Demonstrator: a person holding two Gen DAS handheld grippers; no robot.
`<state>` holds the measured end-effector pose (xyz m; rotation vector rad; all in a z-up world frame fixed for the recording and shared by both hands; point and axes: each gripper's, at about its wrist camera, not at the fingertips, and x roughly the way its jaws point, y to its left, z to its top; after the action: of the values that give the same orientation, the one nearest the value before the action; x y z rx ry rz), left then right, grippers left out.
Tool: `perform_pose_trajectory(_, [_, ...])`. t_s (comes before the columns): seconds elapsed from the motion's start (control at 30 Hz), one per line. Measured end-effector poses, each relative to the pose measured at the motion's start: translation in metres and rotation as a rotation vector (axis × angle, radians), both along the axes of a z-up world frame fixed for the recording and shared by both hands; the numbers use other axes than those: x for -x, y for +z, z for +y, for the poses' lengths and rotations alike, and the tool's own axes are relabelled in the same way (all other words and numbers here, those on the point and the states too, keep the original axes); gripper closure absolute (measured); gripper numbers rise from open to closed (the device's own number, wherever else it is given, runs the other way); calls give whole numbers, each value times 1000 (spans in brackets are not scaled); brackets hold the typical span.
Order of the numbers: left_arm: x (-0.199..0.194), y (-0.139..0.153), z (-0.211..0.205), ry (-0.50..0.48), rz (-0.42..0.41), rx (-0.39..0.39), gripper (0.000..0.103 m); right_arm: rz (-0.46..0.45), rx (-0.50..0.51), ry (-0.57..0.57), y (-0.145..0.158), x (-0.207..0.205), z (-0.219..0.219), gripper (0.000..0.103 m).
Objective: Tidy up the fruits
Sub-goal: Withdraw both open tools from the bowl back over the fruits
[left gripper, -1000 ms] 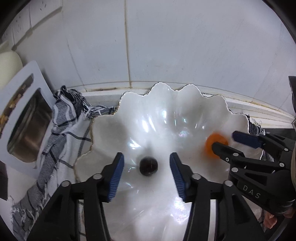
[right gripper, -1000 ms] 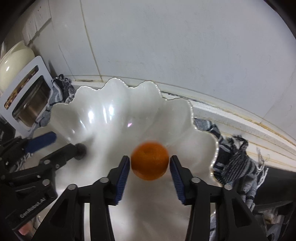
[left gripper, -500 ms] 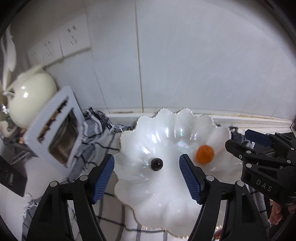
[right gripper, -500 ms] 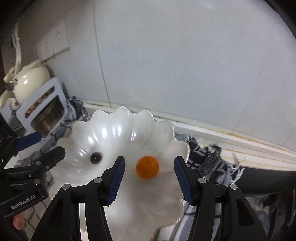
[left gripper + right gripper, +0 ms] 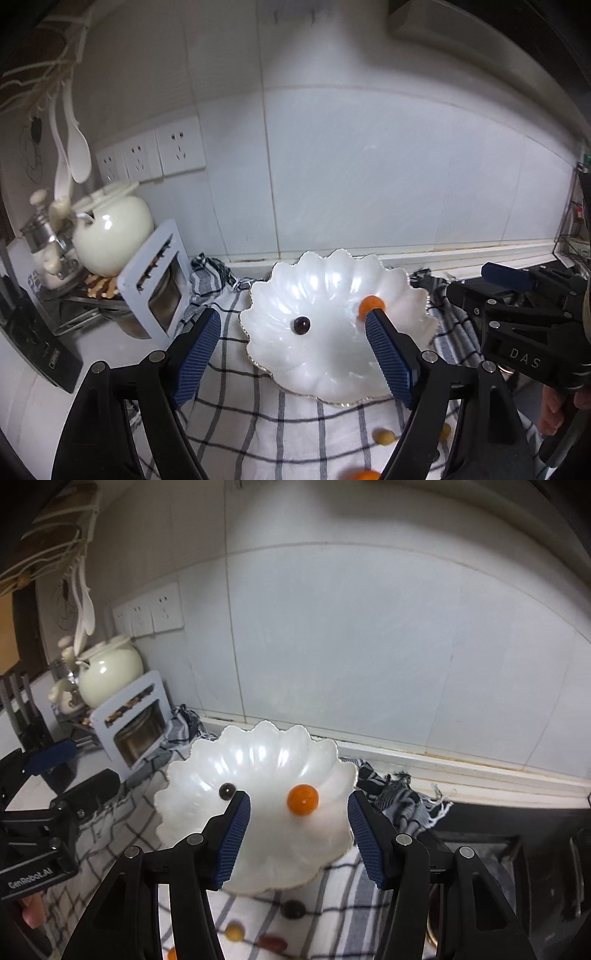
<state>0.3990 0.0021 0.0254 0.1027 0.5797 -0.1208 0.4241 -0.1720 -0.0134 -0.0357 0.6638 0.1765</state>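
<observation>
A white scalloped bowl sits on a checked cloth. A small dark round fruit and a small orange fruit lie in it. My left gripper hangs above and in front of the bowl, its jaws opening wide with nothing between them. My right gripper hangs beside it, open, with nothing between its pads either. Each gripper also shows in the other's view: the right gripper and the left gripper. Several loose fruits lie on the cloth in front of the bowl, among them a yellow one and a dark one.
At the left stand a white frame holding a metal pot and a cream lidded jar. The tiled wall with sockets rises close behind the bowl. A dark stove top lies at the right.
Both grippers have risen and drawn back from the bowl. The left jaws have spread wider. The right pads have come away from the orange fruit, which stays in the bowl.
</observation>
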Motion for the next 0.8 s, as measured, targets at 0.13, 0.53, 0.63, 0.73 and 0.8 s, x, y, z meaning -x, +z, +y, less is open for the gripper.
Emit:
perform_pose_trajectory(0.13, [28,9,-1,-20,-34,-5,22,-28,15,4,7,27,0,47])
perform_pose_trajectory(0.53, [92,13,-3,-49,-68,-18,20,-94,52,48,23,93,-3,47])
perform_pose_trajectory(0.63, [102,8,-4,-57,-53,-13,20,-100,60,47,22,108,-2,47])
perform_pose_trajectory(0.73, [110,4,-6,-58,-39,-13,20,-104,63,38,21,121,-2,47])
perform_pose_trajectory(0.8, [115,0,-7,-61,-30,-13,20,-105,66,27,18,128,-3,47])
